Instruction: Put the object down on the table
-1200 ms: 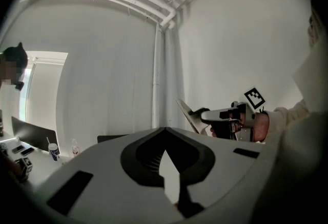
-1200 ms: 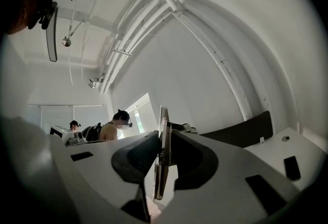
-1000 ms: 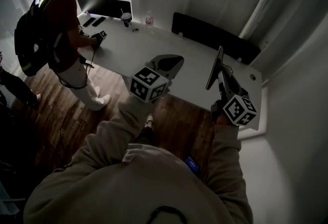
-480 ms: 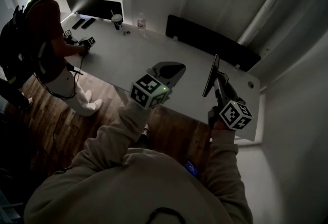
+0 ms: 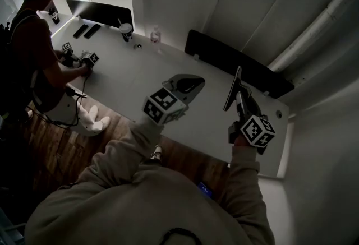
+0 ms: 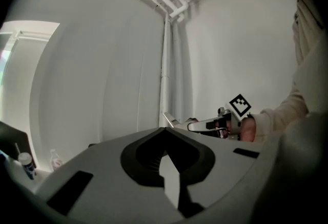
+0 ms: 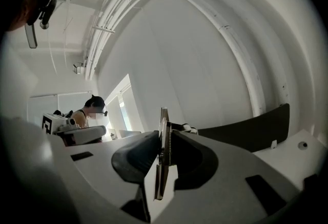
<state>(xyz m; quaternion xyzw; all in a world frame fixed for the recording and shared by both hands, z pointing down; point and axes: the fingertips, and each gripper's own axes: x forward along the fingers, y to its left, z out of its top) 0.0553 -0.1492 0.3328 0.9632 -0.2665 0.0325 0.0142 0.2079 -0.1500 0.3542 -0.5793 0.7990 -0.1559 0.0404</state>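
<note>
right gripper view: thin flat plate [image 7: 162, 156]

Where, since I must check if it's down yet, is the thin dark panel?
Head view, right side: the thin dark panel stands on edge, clamped in the right gripper over the white table, near the long dark divider.
</note>
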